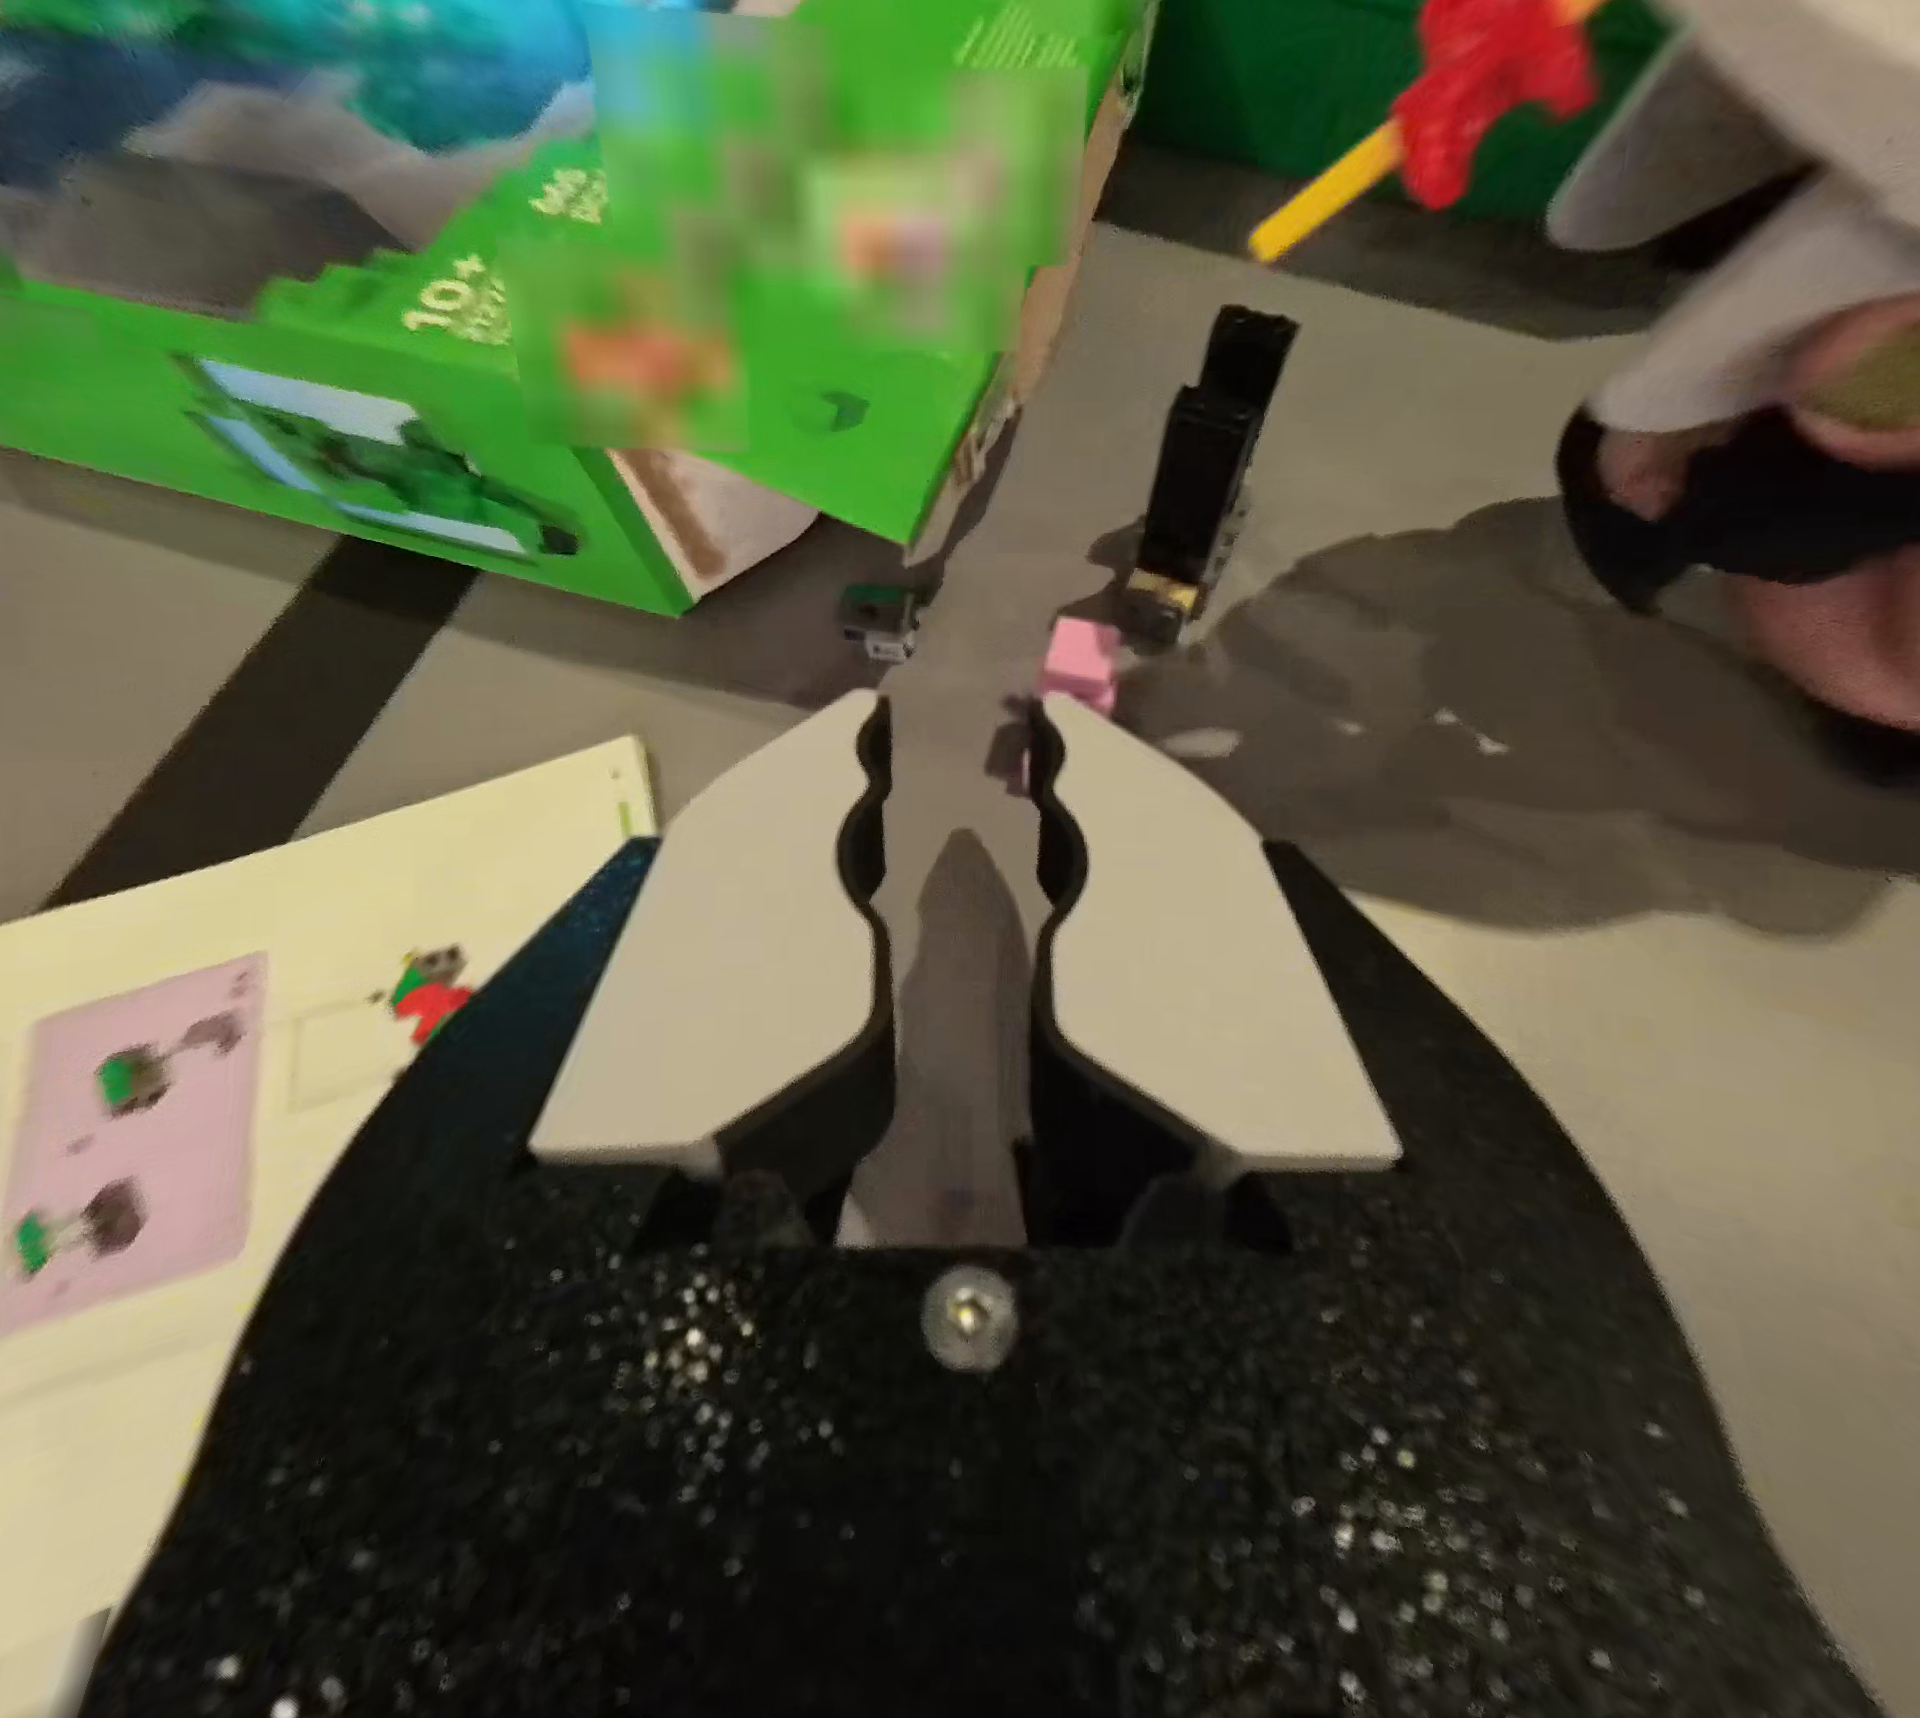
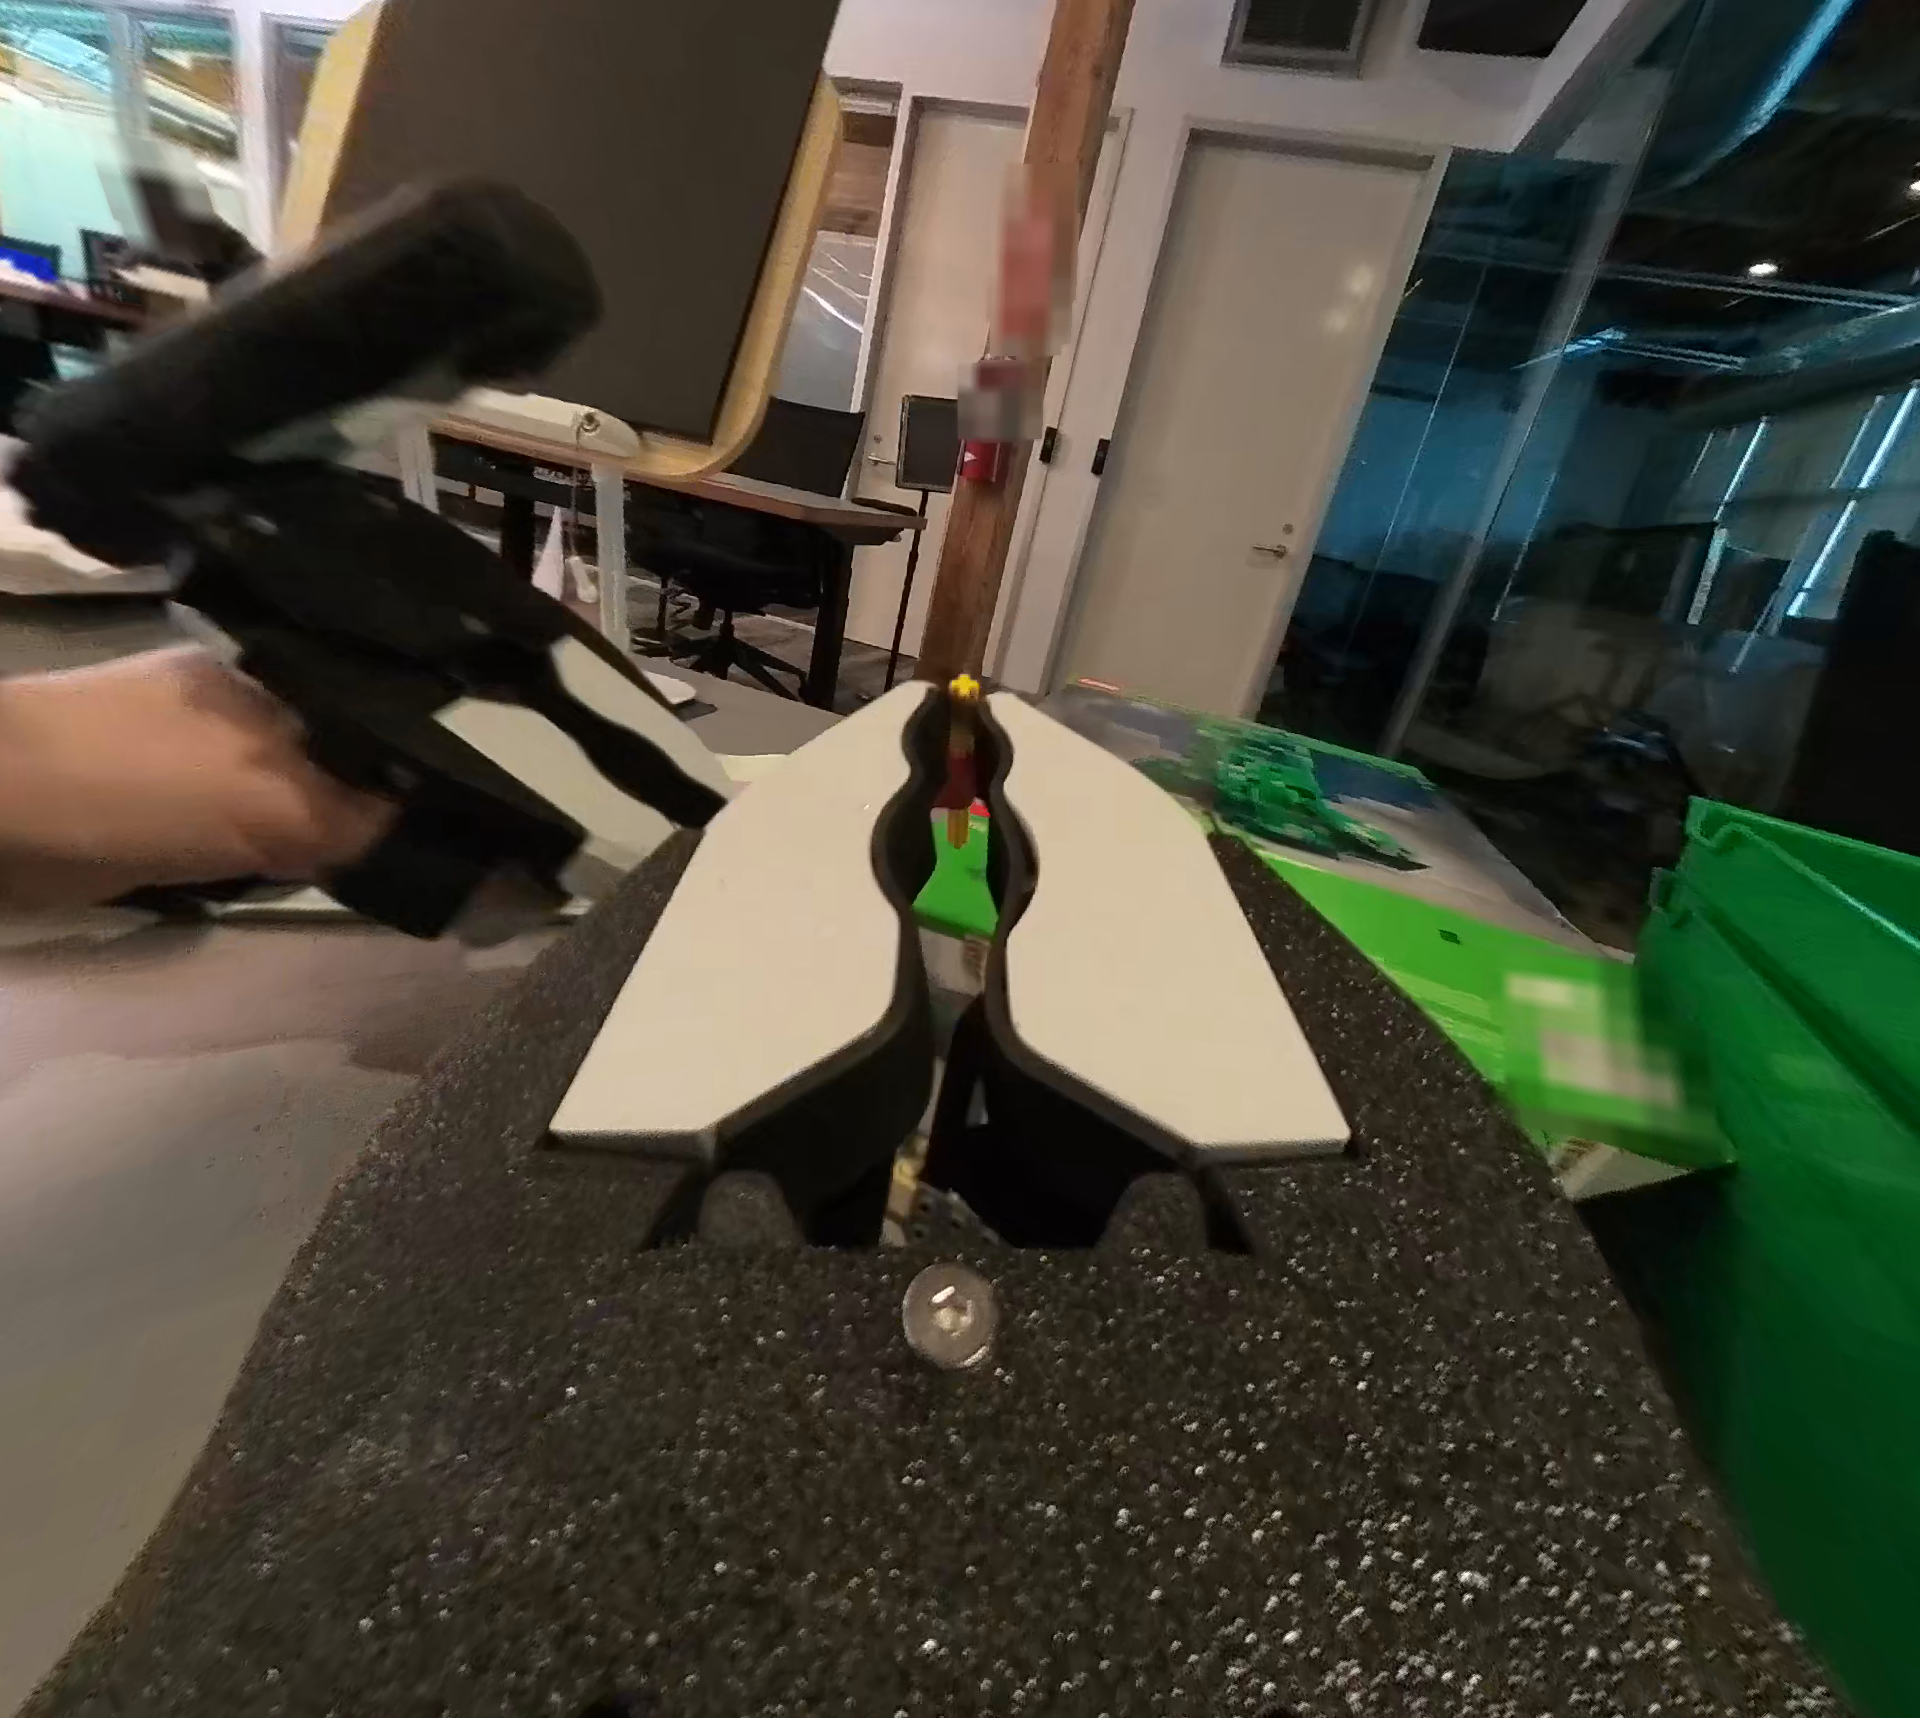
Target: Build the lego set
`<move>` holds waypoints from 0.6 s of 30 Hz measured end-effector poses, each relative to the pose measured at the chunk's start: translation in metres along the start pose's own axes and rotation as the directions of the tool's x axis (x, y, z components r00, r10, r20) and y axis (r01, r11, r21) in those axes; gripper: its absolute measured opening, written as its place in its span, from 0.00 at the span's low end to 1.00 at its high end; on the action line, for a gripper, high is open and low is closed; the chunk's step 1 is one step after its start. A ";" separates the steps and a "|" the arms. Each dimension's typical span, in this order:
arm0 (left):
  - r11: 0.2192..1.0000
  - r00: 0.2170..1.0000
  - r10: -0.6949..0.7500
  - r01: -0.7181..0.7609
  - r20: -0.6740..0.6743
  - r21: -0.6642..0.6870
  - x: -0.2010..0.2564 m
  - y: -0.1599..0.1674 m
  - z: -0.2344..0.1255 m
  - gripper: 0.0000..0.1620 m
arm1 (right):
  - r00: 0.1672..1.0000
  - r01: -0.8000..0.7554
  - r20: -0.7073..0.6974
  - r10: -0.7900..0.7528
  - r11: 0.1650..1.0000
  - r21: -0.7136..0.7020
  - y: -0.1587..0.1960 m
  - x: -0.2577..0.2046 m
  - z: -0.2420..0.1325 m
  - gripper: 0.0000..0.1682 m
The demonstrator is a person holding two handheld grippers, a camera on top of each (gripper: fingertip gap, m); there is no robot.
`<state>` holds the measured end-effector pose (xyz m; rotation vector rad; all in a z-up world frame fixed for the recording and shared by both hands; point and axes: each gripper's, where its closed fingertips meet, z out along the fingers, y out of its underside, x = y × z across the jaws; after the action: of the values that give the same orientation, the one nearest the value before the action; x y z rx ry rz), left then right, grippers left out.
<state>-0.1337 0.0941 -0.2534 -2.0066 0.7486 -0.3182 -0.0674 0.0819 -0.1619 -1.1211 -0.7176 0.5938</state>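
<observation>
My left gripper (image 1: pixel 961 712) is open with a narrow gap and holds nothing; it hovers low over the grey table. Just past its tips lie a pink brick (image 1: pixel 1081 666) and a small green-and-grey piece (image 1: pixel 881 614). A tall black build (image 1: pixel 1210 463) stands behind them. My right gripper (image 2: pixel 961 707) is shut on a yellow rod with a red piece (image 2: pixel 958 769) on it and is raised off the table. The rod and red piece (image 1: pixel 1496 79) also show at the upper right of the left wrist view. The left gripper (image 2: pixel 712 785) shows to the left in the right wrist view.
A green set box (image 1: pixel 520 214) lies at the back left, also seen in the right wrist view (image 2: pixel 1299 847). An instruction booklet (image 1: pixel 312 993) lies at the near left. A green bin (image 2: pixel 1818 1097) stands on the right. A person's hand (image 1: pixel 1829 546) is at the right edge. The grippers' ends are close to 12 centimetres from one another.
</observation>
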 end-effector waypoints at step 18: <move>0.980 0.983 0.079 -0.107 -0.169 -0.167 -0.017 0.015 0.068 0.21 | 0.994 -0.108 -0.029 0.109 0.994 0.029 0.000 0.019 0.002 0.02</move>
<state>-0.1185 0.1464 -0.3005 -2.1207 1.0001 -0.3738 -0.0568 0.0968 -0.1578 -1.1471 -0.6235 0.6749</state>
